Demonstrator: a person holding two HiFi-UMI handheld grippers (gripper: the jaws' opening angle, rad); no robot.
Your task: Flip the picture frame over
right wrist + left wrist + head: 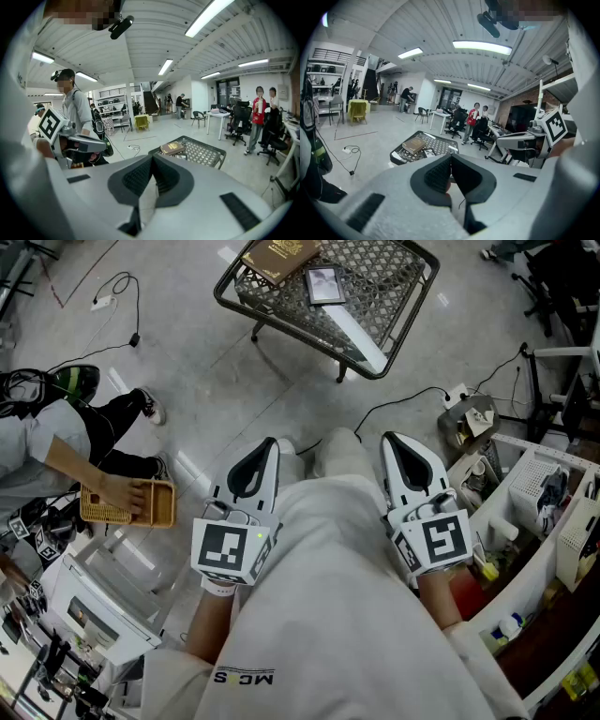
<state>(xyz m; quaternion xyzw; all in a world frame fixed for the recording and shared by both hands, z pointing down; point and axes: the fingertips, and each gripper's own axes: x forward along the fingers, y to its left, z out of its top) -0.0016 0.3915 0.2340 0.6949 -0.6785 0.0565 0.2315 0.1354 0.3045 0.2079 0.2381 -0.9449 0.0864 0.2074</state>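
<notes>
The picture frame [325,284], small and dark-edged, lies flat on a low wire-mesh table [375,367] far ahead, beside a brown book [279,256]. Both grippers are held close to my body, well short of the table. My left gripper [266,444] is shut with nothing between its pads, and my right gripper [395,439] is shut and empty too. In the left gripper view the shut left gripper [451,157] points toward the table, with the book [414,145] and the frame [428,152] on it. The right gripper [152,159] faces the same table [206,154].
A seated person at the left holds a wicker basket [131,504]. Cables [112,287] and a power strip [457,395] lie on the floor. Cluttered white bins and shelves [544,502] stand at the right. Bare grey floor lies between me and the table.
</notes>
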